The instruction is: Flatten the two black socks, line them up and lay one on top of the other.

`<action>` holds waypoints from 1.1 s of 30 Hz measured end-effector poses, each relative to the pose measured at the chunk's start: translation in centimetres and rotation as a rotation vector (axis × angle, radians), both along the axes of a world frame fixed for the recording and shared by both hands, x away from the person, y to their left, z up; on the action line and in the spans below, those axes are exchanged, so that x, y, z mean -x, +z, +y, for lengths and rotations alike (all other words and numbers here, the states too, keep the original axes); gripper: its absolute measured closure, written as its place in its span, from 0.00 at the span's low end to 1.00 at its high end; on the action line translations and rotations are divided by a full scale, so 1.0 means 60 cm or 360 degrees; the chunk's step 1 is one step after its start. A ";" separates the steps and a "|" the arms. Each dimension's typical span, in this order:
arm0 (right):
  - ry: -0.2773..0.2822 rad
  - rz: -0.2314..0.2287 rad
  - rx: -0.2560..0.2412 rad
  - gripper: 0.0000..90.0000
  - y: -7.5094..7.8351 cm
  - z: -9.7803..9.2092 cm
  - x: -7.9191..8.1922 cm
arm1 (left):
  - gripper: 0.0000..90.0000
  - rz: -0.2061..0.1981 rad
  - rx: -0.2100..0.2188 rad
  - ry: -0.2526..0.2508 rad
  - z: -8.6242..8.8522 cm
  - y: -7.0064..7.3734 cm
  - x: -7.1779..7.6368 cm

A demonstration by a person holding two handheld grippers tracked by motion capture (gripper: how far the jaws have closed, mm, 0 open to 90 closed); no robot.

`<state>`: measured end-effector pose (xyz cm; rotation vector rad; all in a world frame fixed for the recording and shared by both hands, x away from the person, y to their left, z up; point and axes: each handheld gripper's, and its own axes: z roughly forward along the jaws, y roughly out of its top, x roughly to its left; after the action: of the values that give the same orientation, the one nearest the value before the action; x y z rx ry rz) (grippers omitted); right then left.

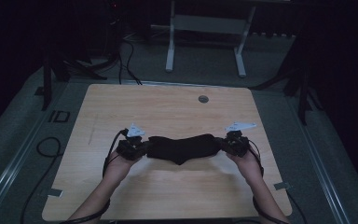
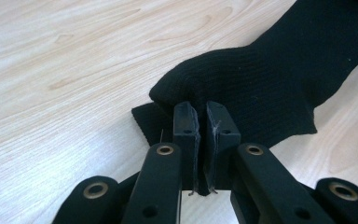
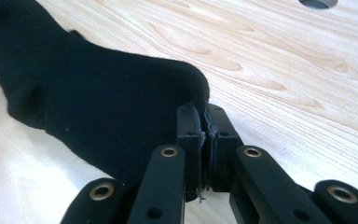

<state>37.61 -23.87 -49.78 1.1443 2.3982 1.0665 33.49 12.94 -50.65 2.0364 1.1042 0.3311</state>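
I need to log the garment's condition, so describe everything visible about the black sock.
The black sock is a dark ribbed knit, soft and limp. It is stretched sideways between the two claws over the near middle of the wooden table, sagging slightly at its centre. The left claw is shut on one end, where the fabric bunches into a fold; the right claw pinches the other end. No holes or stains can be seen.

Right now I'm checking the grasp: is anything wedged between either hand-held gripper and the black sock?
Nothing visible. The left hand-held gripper and right hand-held gripper each pinch the black sock directly at opposite ends, over the bare wooden table.
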 end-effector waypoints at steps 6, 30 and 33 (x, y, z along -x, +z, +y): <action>-0.0046 0.0080 0.0050 0.95 -0.036 0.000 -0.028 | 0.94 0.0086 -0.0007 0.0014 -0.007 -0.031 -0.026; -0.0065 0.0050 0.0058 0.61 -0.057 0.002 -0.028 | 0.64 0.0082 -0.0130 -0.0039 -0.007 -0.059 -0.023; -0.0067 0.0009 -0.0016 0.60 -0.041 -0.006 -0.015 | 0.62 0.0021 -0.0025 0.0002 0.002 -0.047 -0.014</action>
<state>38.53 -24.22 -52.25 1.1974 2.3649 1.0650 34.32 13.08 -53.49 2.0545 1.1141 0.3280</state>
